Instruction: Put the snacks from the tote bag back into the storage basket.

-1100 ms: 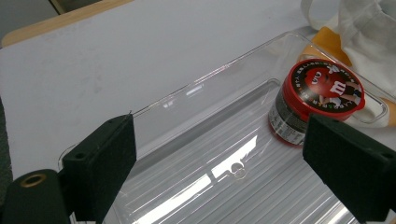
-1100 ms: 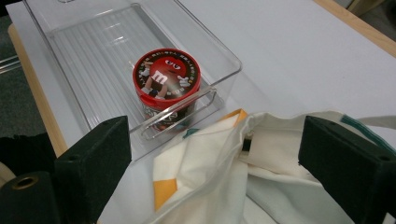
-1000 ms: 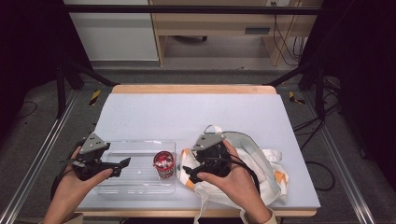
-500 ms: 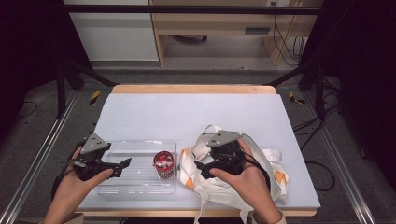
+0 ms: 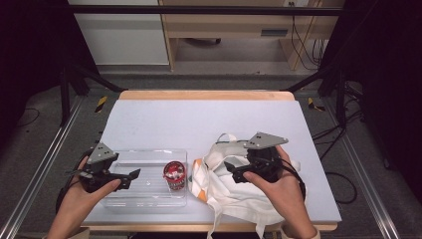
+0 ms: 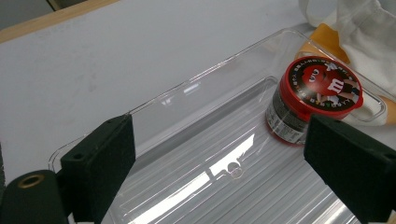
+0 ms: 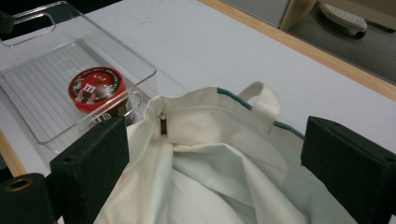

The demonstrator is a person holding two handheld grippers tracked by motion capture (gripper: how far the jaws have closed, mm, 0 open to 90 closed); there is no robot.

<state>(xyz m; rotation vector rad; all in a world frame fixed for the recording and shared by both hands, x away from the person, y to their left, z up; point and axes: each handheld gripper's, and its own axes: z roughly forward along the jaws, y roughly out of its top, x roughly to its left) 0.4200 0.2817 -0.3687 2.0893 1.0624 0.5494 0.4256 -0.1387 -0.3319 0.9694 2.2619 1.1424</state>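
A small tub with a red lid (image 5: 174, 174) (image 6: 314, 99) (image 7: 97, 91) stands upright at the right end of a clear plastic tray (image 5: 144, 199) (image 6: 187, 116) (image 7: 42, 79). A white cloth bag (image 5: 226, 191) (image 7: 210, 172) with orange trim lies crumpled just right of the tray. My left gripper (image 5: 130, 177) (image 6: 224, 172) is open over the tray's left half, jaws pointing at the tub. My right gripper (image 5: 230, 169) (image 7: 215, 163) is open above the bag's mouth, nothing between its jaws.
The pale grey table top (image 5: 199, 119) has a wooden far edge (image 5: 204, 94). Black frame rails (image 5: 45, 164) run along both sides. A cabinet and desk (image 5: 224, 30) stand beyond the table on the floor.
My right gripper has moved right and slightly away from the tray, staying over the bag. The bag's folds have shifted with it. The left gripper and tub stayed put.
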